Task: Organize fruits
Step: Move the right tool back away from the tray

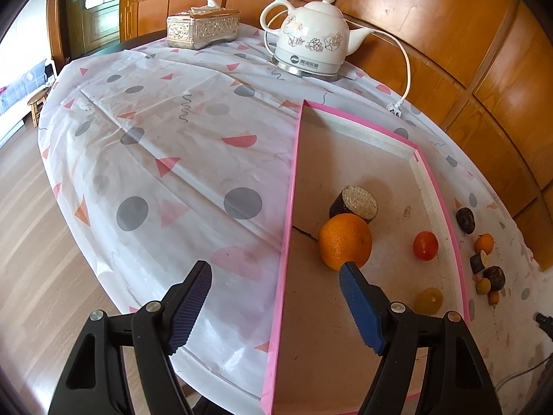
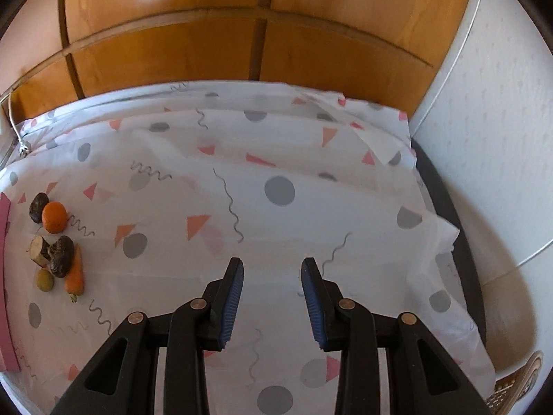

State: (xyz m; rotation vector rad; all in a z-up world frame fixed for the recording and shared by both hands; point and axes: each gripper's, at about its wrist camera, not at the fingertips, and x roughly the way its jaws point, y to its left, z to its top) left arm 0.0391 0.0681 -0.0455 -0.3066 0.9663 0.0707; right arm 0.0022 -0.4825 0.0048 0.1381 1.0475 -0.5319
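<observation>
The left hand-held gripper (image 1: 274, 278) hovers with its jaws wide and nothing between them, over the near edge of a shallow pink-rimmed cardboard tray (image 1: 289, 207). Inside the tray lie a large orange (image 1: 344, 241), a dark cut-ended chunk (image 1: 354, 204), a small red fruit (image 1: 425, 245) and a yellow fruit (image 1: 429, 300). The right hand-held gripper (image 2: 272, 271) stands narrowly parted and empty above the patterned tabletop (image 2: 276, 207). Well to its left, beside the tray, sit a small orange (image 2: 54, 217), a carrot (image 2: 75, 275) and dark pieces (image 2: 62, 256).
</observation>
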